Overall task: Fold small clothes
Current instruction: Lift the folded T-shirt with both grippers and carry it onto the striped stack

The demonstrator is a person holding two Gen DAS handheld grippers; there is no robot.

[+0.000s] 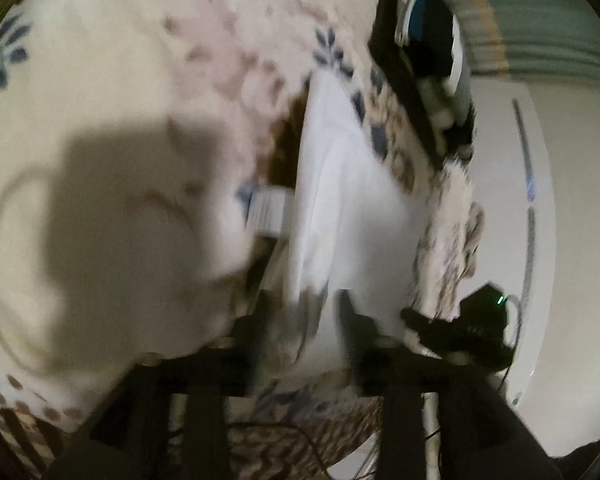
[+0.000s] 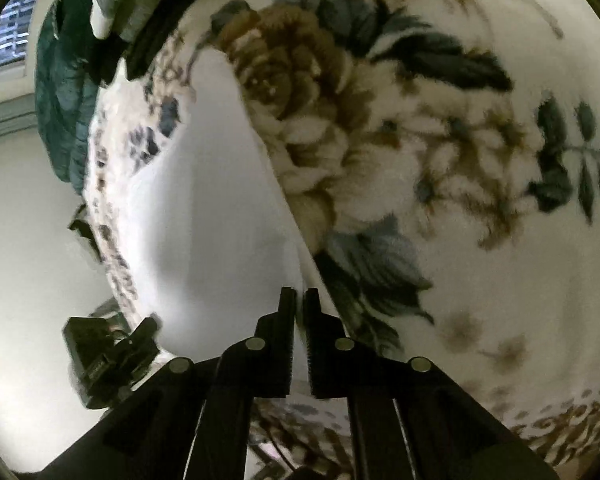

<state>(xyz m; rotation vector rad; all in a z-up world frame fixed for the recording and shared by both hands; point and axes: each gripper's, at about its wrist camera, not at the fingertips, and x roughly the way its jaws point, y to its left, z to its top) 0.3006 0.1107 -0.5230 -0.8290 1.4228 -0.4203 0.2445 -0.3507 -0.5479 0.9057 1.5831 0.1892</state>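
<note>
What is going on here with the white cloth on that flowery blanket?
A person is folding a small white garment that lies on a floral blanket, with a two-finger gripper in each hand. The right gripper has its jaws nearly together at the garment's near edge, apparently pinching it, though the contact itself is hard to see. The left gripper is blurred; its jaws stand apart over the other end of the garment and do not seem to grip it. A white label sticks out from the garment's side.

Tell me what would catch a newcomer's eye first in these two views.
A white garment lies spread near the edge of a floral blanket whose big brown rose sits right beside it. The right gripper pinches the garment's edge between nearly closed fingers, while the left gripper stands open over its near end.
</note>
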